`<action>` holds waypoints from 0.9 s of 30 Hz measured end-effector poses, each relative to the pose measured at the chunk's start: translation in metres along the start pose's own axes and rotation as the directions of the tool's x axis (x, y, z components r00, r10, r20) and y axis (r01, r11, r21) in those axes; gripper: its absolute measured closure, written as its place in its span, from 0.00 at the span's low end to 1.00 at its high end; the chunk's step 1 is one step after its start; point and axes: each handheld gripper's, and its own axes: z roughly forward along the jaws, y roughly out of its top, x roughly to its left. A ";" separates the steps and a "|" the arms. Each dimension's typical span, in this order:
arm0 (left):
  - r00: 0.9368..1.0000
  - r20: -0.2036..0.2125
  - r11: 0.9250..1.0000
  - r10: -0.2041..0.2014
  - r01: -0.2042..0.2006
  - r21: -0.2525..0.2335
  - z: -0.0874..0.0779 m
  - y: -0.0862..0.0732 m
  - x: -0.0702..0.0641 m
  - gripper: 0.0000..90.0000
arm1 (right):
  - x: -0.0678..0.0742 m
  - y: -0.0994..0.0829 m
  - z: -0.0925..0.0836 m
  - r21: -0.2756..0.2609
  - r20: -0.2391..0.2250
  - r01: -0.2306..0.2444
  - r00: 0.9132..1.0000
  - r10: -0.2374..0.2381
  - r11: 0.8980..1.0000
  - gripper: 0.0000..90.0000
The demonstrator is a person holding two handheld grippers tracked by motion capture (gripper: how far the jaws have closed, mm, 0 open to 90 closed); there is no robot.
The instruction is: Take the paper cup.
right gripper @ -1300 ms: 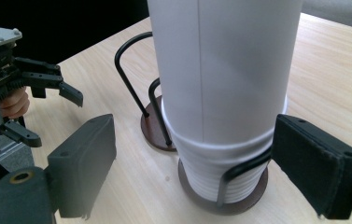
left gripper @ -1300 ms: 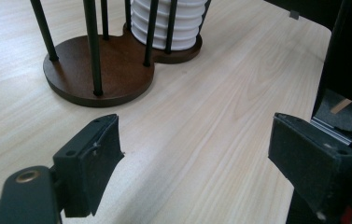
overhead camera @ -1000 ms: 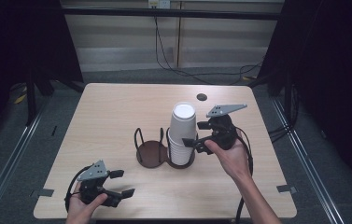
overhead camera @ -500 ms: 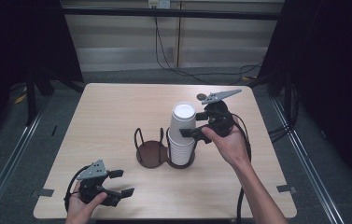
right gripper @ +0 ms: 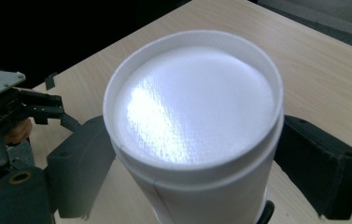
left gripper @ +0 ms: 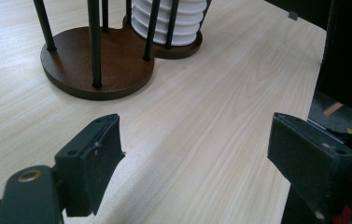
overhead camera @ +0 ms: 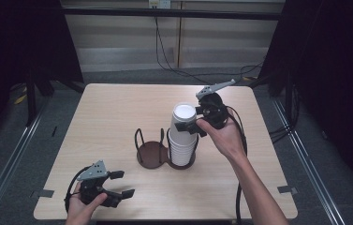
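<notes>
Underneath, pale wooden table (overhead camera: 118, 117), seemingly dark surroundings.

Checked all three views: I read no text, label, brand, number or sign anywhere. White cup stack (overhead camera: 184, 136) blank. Worktop (overhead camera: 118, 112) bare wood, unmarked. Hand-held gripper bodies carry no legible marking from my seat.

The cups (overhead camera: 182, 136) are plain white, the stack ribbed with thin shadow lines and the top one glossy. Their holder (overhead camera: 151, 154) has a dark brown base and black rods. The bench (overhead camera: 118, 108) is pale wood with fine straight grain. Each hand-held gripper, left (overhead camera: 120, 183) and right (overhead camera: 189, 126), is black with a grey plate.
</notes>
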 end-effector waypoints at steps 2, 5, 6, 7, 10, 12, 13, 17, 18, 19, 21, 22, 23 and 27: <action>1.000 0.002 1.000 0.001 -0.001 -0.002 0.000 0.000 0.000 0.19 | 0.000 0.003 0.002 0.011 0.000 0.002 1.000 -0.002 1.000 0.15; 1.000 -0.002 1.000 0.001 -0.001 -0.018 -0.001 0.000 -0.001 0.20 | 0.000 0.006 0.002 0.012 -0.005 0.001 1.000 -0.001 1.000 0.15; 1.000 -0.002 1.000 0.001 -0.001 -0.018 -0.001 0.000 -0.001 0.20 | 0.000 0.006 0.002 0.012 -0.005 0.001 1.000 -0.001 1.000 0.15; 1.000 -0.001 1.000 0.000 0.000 -0.015 -0.001 0.000 -0.001 0.20 | 0.000 0.007 0.003 0.017 -0.005 0.003 1.000 -0.002 1.000 0.16; 1.000 0.000 1.000 0.003 -0.003 -0.012 -0.001 0.000 0.000 0.20 | -0.001 0.009 0.004 0.028 0.000 -0.002 1.000 0.002 1.000 0.17; 1.000 -0.006 1.000 0.002 -0.002 -0.023 -0.002 0.001 -0.001 0.20 | 0.000 0.011 0.005 0.030 0.006 -0.008 1.000 0.008 1.000 0.20; 1.000 -0.004 1.000 0.003 -0.003 -0.023 -0.003 0.001 -0.001 0.20 | 0.000 0.011 0.006 0.035 0.011 -0.003 1.000 0.003 0.999 0.20; 1.000 0.000 1.000 0.003 -0.003 -0.020 -0.003 0.000 -0.001 0.20 | 0.000 0.011 0.006 0.035 0.013 0.000 1.000 -0.001 0.999 0.21; 1.000 -0.001 1.000 -0.001 0.001 -0.021 -0.002 0.000 -0.001 0.20 | 0.000 0.011 0.005 0.036 0.016 0.001 1.000 -0.001 0.999 0.21; 1.000 -0.002 1.000 -0.004 0.004 -0.022 -0.002 0.000 0.000 0.20 | 0.001 0.012 0.005 0.037 0.018 0.007 1.000 -0.008 0.999 0.22; 1.000 -0.003 1.000 -0.005 0.005 -0.022 -0.002 0.000 0.000 0.20 | 0.002 0.012 0.005 0.040 0.029 0.013 0.999 -0.014 0.999 0.22; 1.000 -0.003 1.000 -0.003 0.003 -0.020 -0.002 0.000 0.000 0.20 | 0.002 0.012 0.005 0.040 0.029 0.013 0.999 -0.014 0.999 0.22; 1.000 -0.001 1.000 -0.003 0.003 -0.018 -0.002 0.000 0.000 0.20 | 0.002 0.013 0.005 0.041 0.032 0.015 0.999 -0.016 0.999 0.23; 1.000 0.001 1.000 -0.008 0.008 -0.016 -0.001 0.000 -0.001 0.20 | 0.005 0.016 0.003 0.062 0.053 0.037 0.998 -0.040 0.997 0.24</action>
